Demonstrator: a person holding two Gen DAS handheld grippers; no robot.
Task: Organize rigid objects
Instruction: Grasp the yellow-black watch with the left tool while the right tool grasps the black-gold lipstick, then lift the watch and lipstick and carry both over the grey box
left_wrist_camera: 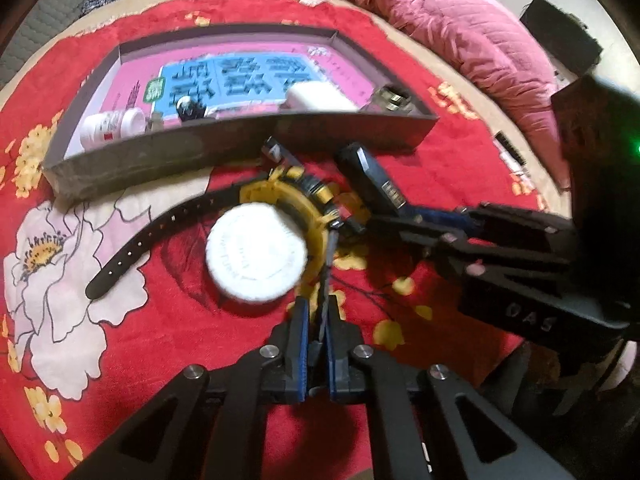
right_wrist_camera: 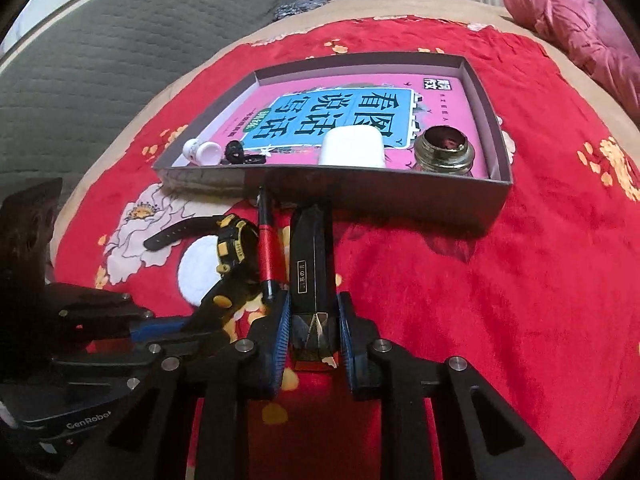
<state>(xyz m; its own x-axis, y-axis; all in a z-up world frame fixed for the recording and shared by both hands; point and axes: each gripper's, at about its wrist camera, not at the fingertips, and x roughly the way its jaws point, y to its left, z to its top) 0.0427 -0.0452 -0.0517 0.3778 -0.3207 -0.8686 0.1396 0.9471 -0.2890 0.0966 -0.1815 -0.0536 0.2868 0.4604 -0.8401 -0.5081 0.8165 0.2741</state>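
The strap of a yellow-and-black wristwatch (left_wrist_camera: 288, 200) is pinched between the blue-padded fingers of the left gripper (left_wrist_camera: 316, 328), which are drawn almost together around the thin dark band. In the right wrist view the same gripper (right_wrist_camera: 188, 322) is seen reaching in from the left, with the watch's yellow case (right_wrist_camera: 234, 246) just beyond its tips. A long black faceted rectangular bar with a small gold label (right_wrist_camera: 312, 264) is gripped at its near end between the blue ribbed pads of the right gripper (right_wrist_camera: 314, 326), the pads being pressed against both of its sides. From the left wrist view this bar (left_wrist_camera: 372, 176) is seen lying on the cloth with the right gripper (left_wrist_camera: 394, 222) at its end.

A red-and-black pen (right_wrist_camera: 267, 252) lies between watch and bar, just beside both. A round white plastic lid (left_wrist_camera: 256, 254) rests on the cloth, touching the watch's ring. All of these lie on a red plush floral blanket (right_wrist_camera: 460, 300).

Just beyond them a shallow grey cardboard box (right_wrist_camera: 400, 196) is set, its floor covered by a pink and blue printed book (right_wrist_camera: 348, 114). Inside, along the near wall, are found a small white bottle lying on its side (right_wrist_camera: 202, 151), a small black object (right_wrist_camera: 236, 152), a white rounded case (right_wrist_camera: 352, 146) and a brass-coloured round metal jar (right_wrist_camera: 444, 152). A pink quilted duvet (left_wrist_camera: 448, 28) is bunched at the far edge.
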